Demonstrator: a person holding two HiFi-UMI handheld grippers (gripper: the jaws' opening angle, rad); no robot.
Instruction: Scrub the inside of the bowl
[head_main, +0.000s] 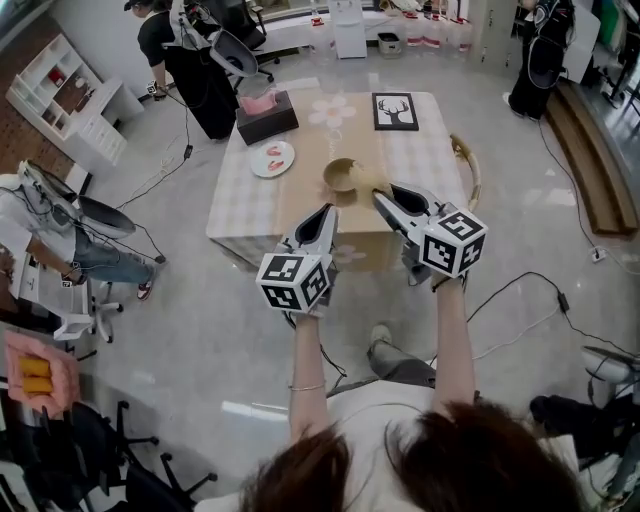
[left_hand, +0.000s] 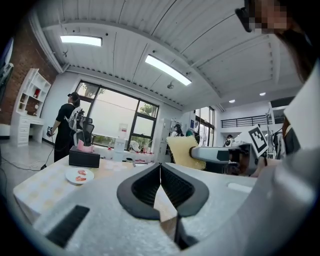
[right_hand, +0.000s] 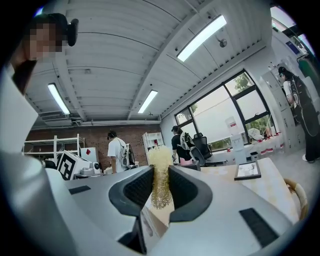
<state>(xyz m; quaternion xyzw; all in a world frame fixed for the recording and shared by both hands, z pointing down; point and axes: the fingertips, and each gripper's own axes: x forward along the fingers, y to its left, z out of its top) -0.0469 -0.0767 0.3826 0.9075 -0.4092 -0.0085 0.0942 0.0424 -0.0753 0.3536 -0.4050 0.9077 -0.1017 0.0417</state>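
A person stands at a checked table (head_main: 250, 205) with a gripper in each hand; the scrubbing, by the look of it, is not under way. The right gripper (head_main: 385, 198) is clamped on a yellow sponge (right_hand: 160, 172), its jaws pressed on either side of the pad; the left gripper (head_main: 325, 212) is closed on nothing, its tips meeting with only the tabletop showing beneath them.

The bowl (head_main: 340, 175) sits on the table near its front edge, at 12 o'clock from the left gripper's tips and about 10 o'clock from the right's; neither gripper holds it. In the head view the sponge (head_main: 368, 182) appears just beside the bowl's rim at 3 o'clock; the left gripper view, however, shows the sponge (left_hand: 182, 150) carried in the air, so contact looks unlikely.

What is done: the sponge is in hand and brought close. What is left: steadying the bowl, lowering the sponge inside, and all the scrubbing.

A plate (head_main: 272, 158) lies at 10 o'clock from the bowl, a framed deer picture (head_main: 395, 111) at 1 o'clock.
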